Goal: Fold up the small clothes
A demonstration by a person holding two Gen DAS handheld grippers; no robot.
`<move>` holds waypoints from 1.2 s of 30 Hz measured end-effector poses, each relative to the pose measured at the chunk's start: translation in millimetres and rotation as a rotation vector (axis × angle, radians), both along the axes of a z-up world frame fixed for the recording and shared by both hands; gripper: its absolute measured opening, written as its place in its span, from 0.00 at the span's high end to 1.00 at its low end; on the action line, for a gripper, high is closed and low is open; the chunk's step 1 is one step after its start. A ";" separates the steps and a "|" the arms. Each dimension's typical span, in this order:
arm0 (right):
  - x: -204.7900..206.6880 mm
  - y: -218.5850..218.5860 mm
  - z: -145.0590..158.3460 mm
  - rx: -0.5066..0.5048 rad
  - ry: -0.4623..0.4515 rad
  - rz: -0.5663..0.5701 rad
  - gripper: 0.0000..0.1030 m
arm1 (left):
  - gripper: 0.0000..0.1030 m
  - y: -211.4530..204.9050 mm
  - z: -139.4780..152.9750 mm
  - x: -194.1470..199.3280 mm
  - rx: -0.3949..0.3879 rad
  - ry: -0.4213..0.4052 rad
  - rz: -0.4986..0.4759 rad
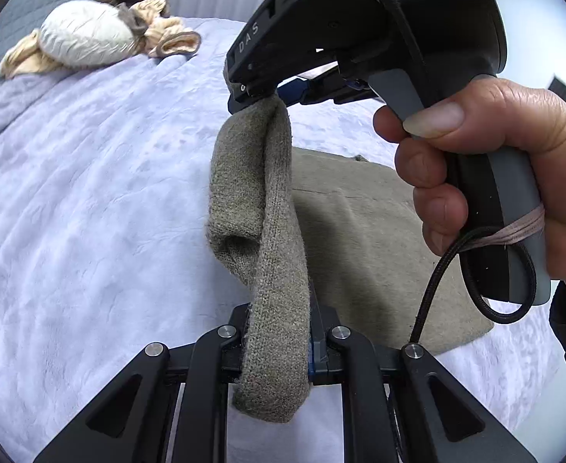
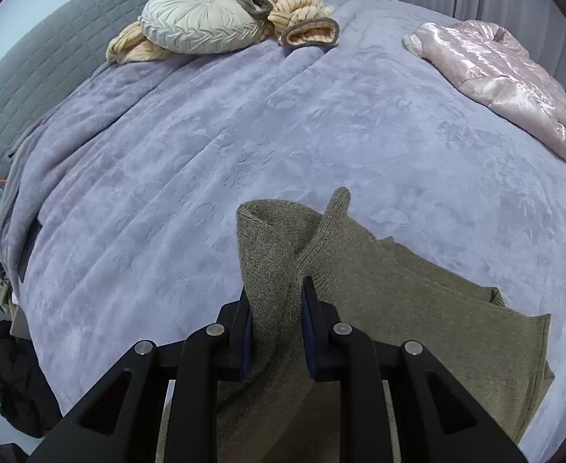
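An olive-brown knitted garment (image 2: 418, 308) lies on the lilac bedspread (image 2: 244, 135), partly folded. My left gripper (image 1: 279, 343) is shut on one knitted edge of it (image 1: 267, 231), lifted above the bed. My right gripper (image 1: 256, 94), seen from the left wrist view with a hand on its handle, is shut on the same strip's far end. In the right wrist view my right gripper (image 2: 277, 332) pinches a bunched fold of the garment between its blue pads. The rest of the garment (image 1: 379, 239) rests flat below.
A round cream cushion (image 2: 202, 17) and a striped peach blanket (image 2: 298, 11) lie at the bed's head by a grey quilted headboard (image 2: 51, 65). A shiny pink jacket (image 2: 514, 81) lies at the right. Dark items (image 2: 16, 378) sit on the floor at left.
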State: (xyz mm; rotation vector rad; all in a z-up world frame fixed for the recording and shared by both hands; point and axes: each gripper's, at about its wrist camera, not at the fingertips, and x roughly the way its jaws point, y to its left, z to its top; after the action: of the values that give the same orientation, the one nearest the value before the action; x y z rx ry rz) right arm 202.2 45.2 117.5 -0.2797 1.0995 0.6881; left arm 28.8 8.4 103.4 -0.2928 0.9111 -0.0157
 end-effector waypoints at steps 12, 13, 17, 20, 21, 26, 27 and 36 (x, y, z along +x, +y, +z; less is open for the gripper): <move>15.3 -108.7 27.1 0.150 -0.027 -0.016 0.78 | 0.84 -100.7 18.2 31.7 0.185 0.077 -0.046; 16.1 -117.6 28.0 0.162 -0.029 -0.016 0.78 | 0.84 -106.8 17.0 34.4 0.203 0.084 -0.050; 19.4 -153.1 27.3 0.209 -0.034 -0.030 0.78 | 0.84 -137.3 11.7 53.6 0.286 0.100 -0.066; 24.3 -183.7 25.1 0.249 -0.031 -0.054 0.78 | 0.84 -161.9 9.2 55.6 0.357 0.107 -0.075; 25.2 -191.4 24.1 0.258 -0.031 -0.060 0.78 | 0.84 -171.5 8.3 57.5 0.380 0.109 -0.081; 32.1 -232.0 16.8 0.312 -0.026 -0.078 0.78 | 0.84 -208.2 4.1 47.8 0.461 0.117 -0.098; 32.4 -238.2 15.9 0.321 -0.031 -0.079 0.78 | 0.84 -212.6 3.2 48.3 0.472 0.120 -0.100; 39.7 -287.1 7.4 0.368 -0.037 -0.102 0.78 | 0.84 -251.5 -1.5 52.8 0.521 0.138 -0.149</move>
State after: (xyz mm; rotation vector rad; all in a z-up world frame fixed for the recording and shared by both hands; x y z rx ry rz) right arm 241.9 -241.9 124.9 0.0779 0.9247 0.7755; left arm 81.6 -243.1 101.9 0.2615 1.0371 0.1039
